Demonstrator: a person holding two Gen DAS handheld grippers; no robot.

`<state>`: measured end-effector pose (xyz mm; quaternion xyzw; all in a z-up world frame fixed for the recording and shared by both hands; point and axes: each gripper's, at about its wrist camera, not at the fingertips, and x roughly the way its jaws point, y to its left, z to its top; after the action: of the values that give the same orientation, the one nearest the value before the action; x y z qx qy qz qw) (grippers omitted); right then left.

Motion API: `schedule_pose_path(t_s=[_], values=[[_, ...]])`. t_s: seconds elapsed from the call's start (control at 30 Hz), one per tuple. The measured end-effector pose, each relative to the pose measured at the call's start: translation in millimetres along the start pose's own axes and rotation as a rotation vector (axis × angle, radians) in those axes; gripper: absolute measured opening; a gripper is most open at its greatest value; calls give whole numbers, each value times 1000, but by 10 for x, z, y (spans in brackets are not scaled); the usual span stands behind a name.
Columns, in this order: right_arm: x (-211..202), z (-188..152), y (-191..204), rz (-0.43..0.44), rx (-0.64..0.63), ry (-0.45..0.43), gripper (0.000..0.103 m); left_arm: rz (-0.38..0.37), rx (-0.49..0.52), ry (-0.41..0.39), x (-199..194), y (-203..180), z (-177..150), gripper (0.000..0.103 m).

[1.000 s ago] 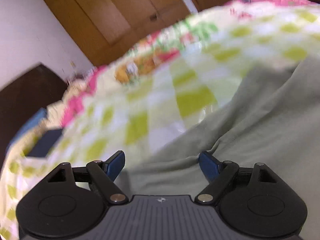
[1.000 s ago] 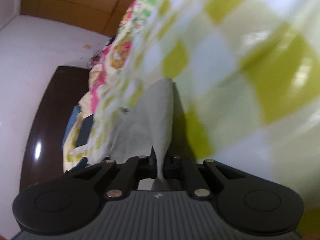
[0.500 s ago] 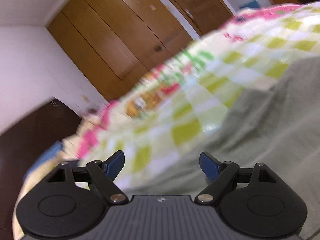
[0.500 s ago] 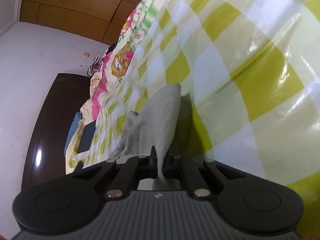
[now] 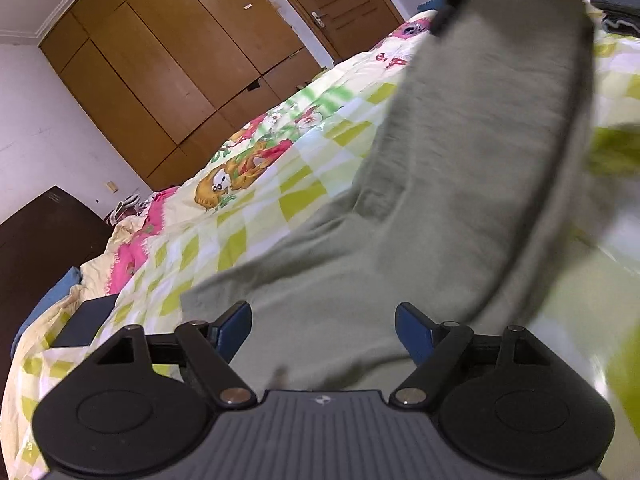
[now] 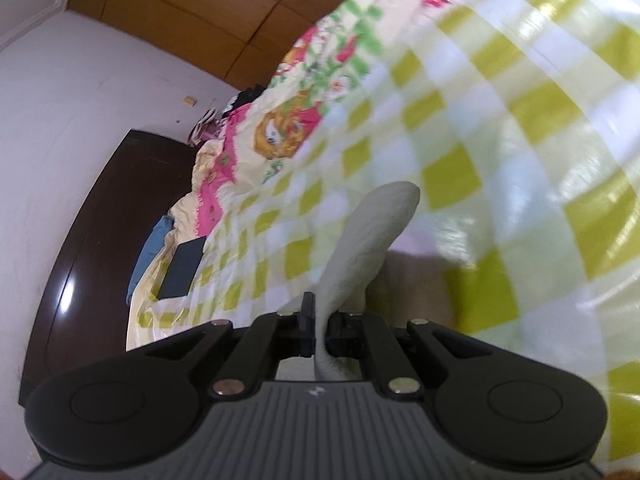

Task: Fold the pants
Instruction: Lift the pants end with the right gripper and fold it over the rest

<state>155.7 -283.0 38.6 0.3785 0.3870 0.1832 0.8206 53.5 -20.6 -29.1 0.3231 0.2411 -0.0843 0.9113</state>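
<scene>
Your right tongs (image 6: 318, 334) pinch soft grey-green knit pants (image 5: 440, 200), draped lengthwise up-frame; left tongs (image 5: 323, 330) wide, closing slightly over fabric.

**Grey-green pants lifted over the checked bedspread**

The left gripper (image 5: 323, 326) hangs with jaws wide, closing slightly — blue fingertips (image 5: 234, 326) apart above the pants (image 5: 420, 216), not pressing them. One part of the pants rises toward the upper right; the rest lies on the bedspread (image 5: 280, 192). Wooden wardrobe doors (image 5: 168, 60) stand beyond — a dark headboard (image 5: 36, 248) at left.
</scene>
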Motion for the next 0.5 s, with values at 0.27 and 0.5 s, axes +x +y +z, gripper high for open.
schedule_pose_path(t_s=[0.27,0.5], values=[[471,-237,1029,-7,-174,83,5,-7,-178,18,-231,368,-219,94],[1257,-741,1640,-4,-290,203,5,3,-330,40,-445,765,-517,94]])
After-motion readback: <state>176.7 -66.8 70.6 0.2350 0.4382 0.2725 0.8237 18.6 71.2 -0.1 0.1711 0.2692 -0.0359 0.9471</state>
